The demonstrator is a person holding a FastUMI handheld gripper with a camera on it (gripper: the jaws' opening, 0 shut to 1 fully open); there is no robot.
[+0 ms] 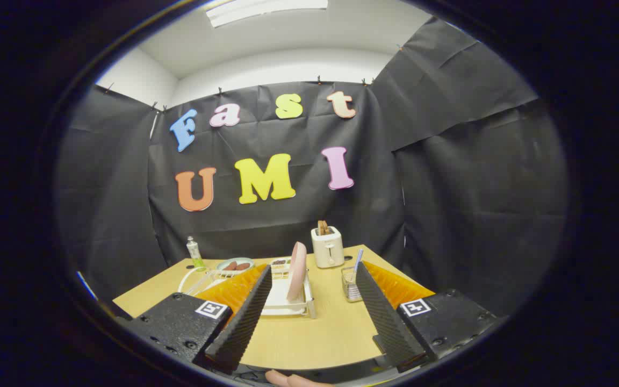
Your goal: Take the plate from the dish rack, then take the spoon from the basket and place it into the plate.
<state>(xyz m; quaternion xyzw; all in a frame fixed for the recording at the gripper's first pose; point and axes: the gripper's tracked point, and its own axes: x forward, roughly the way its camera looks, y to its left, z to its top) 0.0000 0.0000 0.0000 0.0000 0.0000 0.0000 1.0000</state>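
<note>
Two fingers of my gripper (pixel 312 317) spread wide, holding nothing. Beyond them the dish rack (pixel 287 301) holds the pink plate (pixel 297 270) upright on edge; likely rigid, slick, breakable, so I'd pinch its top rim. Spoon (pixel 357 262) stands in its small basket (pixel 349 285), light.

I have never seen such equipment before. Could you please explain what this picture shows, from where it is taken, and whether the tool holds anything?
The camera rides on a hand-held gripper and looks forward along its two black fingers, which stand open and hold nothing. A person carries the tool; a fingertip peeks in below. Ahead is a wooden table. Between the fingers stands a white dish rack with a pink plate upright in it. By the right finger is a small basket holding a spoon. Beyond them are a toaster, a dish of food and a small bottle.
</note>
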